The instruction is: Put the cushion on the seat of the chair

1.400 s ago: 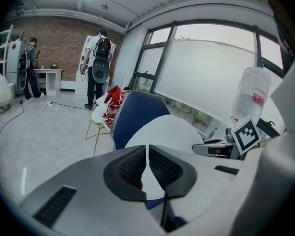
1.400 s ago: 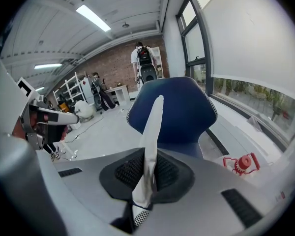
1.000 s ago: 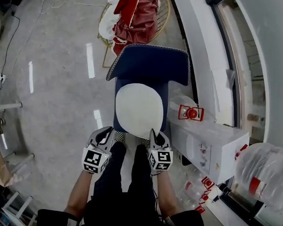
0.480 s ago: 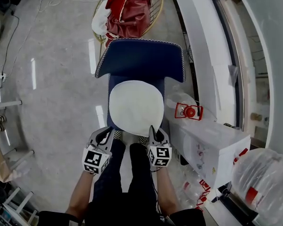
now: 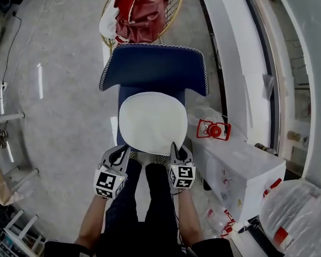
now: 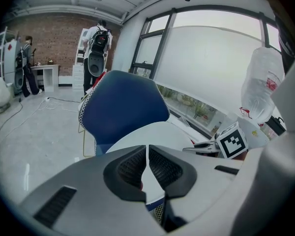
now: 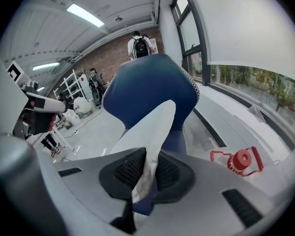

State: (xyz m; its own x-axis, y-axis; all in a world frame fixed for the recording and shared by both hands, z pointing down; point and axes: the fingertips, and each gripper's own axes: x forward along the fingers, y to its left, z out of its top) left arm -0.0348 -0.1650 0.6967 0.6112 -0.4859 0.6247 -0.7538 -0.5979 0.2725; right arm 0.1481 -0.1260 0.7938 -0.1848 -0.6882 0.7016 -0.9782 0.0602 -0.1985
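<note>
In the head view, you hold the cushion [image 5: 152, 123] by its near edge. The left gripper [image 5: 122, 151] is at one corner and the right gripper [image 5: 175, 148] at the other, which likely keeps it spread out instead of folding. It lies out over the seat of the chair [image 5: 155, 68] and hides most of it, with its far edge close to the blue backrest. Whether it rests on the seat yet, you can't tell from here. The cushion is plain white, rounded like a flattened oval, and smooth across the top.

In the left gripper view, your fingers [image 6: 130, 168] are nearly together, with only a thin slit between them. The thin rim of the cushion [image 6: 152, 132] is pinched in that slit, and the pale top stretches ahead toward the chair back [image 6: 123, 107].

In the right gripper view, your fingers [image 7: 125, 171] are clamped on a thicker fold of the cushion [image 7: 155, 127]. The fabric bunches and wrinkles where it is squeezed, then rises in a white wedge against the chair [image 7: 147, 87]. A hold this close to the edge should let you slip both grippers off cleanly.
</note>
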